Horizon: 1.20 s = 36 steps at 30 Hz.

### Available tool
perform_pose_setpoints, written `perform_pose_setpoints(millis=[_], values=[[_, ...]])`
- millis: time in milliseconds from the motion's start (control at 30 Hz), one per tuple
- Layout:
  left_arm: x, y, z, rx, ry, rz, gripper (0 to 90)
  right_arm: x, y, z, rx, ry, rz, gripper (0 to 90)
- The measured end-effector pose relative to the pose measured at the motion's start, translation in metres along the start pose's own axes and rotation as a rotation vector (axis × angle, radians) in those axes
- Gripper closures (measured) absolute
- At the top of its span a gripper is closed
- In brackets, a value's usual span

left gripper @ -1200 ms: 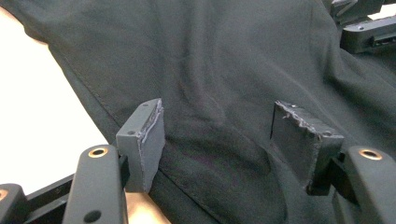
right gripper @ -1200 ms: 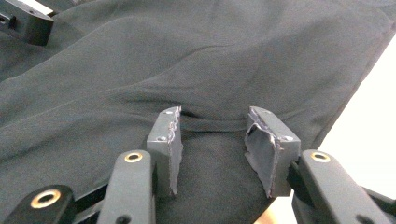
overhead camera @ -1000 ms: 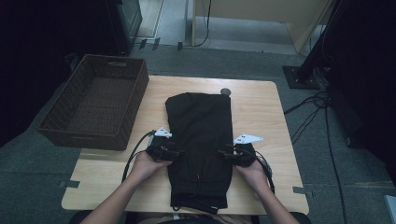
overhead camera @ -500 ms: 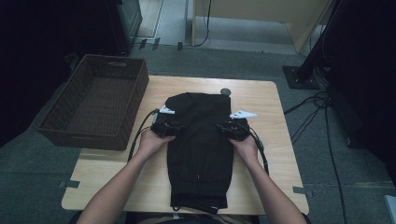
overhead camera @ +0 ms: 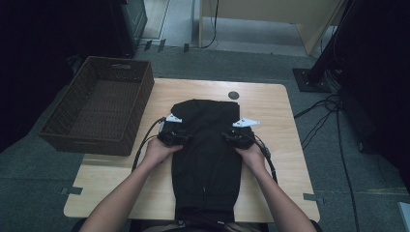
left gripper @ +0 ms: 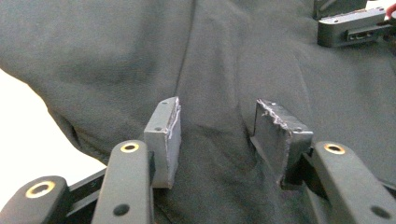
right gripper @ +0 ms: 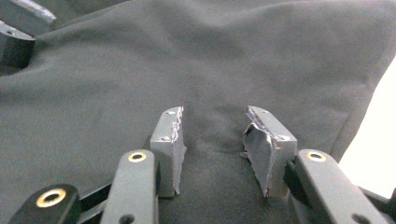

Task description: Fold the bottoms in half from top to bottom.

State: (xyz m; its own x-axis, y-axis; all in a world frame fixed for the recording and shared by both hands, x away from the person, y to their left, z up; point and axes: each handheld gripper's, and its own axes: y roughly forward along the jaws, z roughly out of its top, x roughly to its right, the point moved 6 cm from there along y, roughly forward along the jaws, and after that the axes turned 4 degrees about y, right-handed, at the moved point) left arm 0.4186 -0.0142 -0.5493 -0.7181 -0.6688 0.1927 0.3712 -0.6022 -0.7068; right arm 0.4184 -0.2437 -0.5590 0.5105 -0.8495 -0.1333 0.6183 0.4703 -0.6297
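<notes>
High view: black trousers (overhead camera: 208,150) lie lengthwise down the middle of the counter (overhead camera: 280,116), one end hanging over the near edge by the person, the other end near the far edge. Looks folded lengthwise into one narrow strip already, so judged partway through folding; the crosswise folds are not done, and the garment is not in the basket.

Left tongs (overhead camera: 175,138) sit at the trousers' left edge, right tongs (overhead camera: 235,140) at the right edge, both about midway along the strip, hands behind them.

Left gripper view: left tongs (left gripper: 217,135) have just been closing and then opening a little; jaws stand apart, pads resting down on the black cloth with a small ridge of fabric between them, not pinched as far as I can tell. Pale counter shows at the left of that view.

Right gripper view: right tongs (right gripper: 215,140) also apart, pads on the cloth near its edge, fabric between them but no clear clamp.

Likely next: pinch both side edges and carry one end over to fold the strip shorter. That is a guess.

Farther off, a brown wicker basket (overhead camera: 99,108) stands empty at the far-left corner, overhanging the counter's left edge. A small dark round spot (overhead camera: 234,95) sits on the counter by the far edge, beyond the trousers.
</notes>
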Motion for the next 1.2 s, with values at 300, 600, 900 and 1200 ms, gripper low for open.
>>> perform_pose_setpoints(millis=[300,600,900,1200], values=[[-0.003,-0.018,0.003,-0.006,0.021,0.008,50.7,-0.012,-0.021,-0.013,-0.012,-0.006,0.042,60.4],[-0.049,0.008,0.057,0.055,-0.018,0.052,52.5,0.029,0.01,0.036,0.061,0.117,0.003,62.5],[-0.085,0.031,0.057,0.021,-0.057,0.137,57.5,0.035,0.047,0.046,0.012,0.095,-0.059,61.9],[-0.1,0.025,0.055,0.033,-0.081,0.176,47.5,0.065,0.031,0.042,0.026,0.106,-0.122,50.9]])
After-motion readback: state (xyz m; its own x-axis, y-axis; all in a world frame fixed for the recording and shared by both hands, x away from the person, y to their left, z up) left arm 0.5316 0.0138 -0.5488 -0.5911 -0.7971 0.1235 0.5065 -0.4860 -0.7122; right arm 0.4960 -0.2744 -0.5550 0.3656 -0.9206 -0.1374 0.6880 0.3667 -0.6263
